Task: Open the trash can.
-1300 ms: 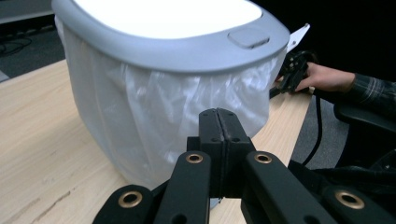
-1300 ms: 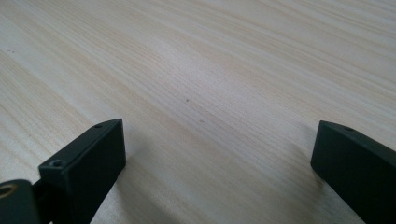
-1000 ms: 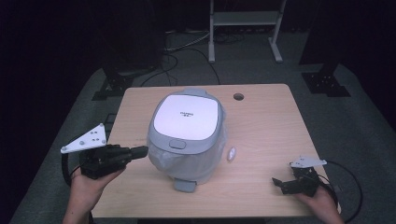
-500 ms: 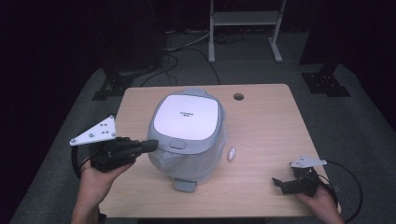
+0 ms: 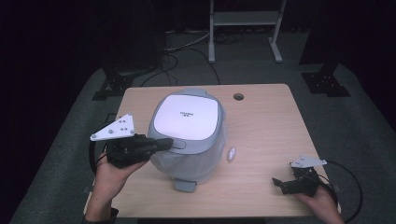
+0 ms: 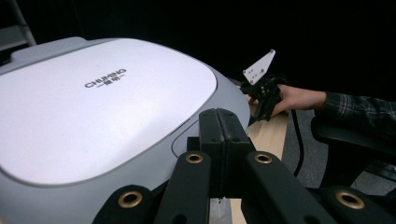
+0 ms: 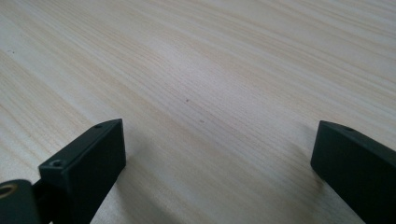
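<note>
A grey rice cooker (image 5: 187, 116) with a white lid (image 6: 93, 107) stands in the middle of the wooden table (image 5: 266, 130). My left gripper (image 5: 169, 142) is shut with nothing between its jaws. Its tips (image 6: 223, 121) lie over the oval latch button (image 6: 184, 140) at the lid's front edge; whether they touch it I cannot tell. My right gripper (image 5: 276, 183) rests at the table's front right corner. In the right gripper view it (image 7: 219, 135) stands open over bare wood. The left gripper view has the right gripper (image 6: 264, 100) and its hand beyond the cooker.
A small white object (image 5: 231, 154) lies on the table just right of the cooker. A round cable hole (image 5: 238, 96) sits near the far edge. A grey tab (image 5: 186, 185) sticks out at the cooker's base. A metal stand (image 5: 243, 28) is on the floor behind.
My left gripper has moved right from the table's left edge to the cooker's front lid edge, jaws still shut. The right gripper has not moved.
</note>
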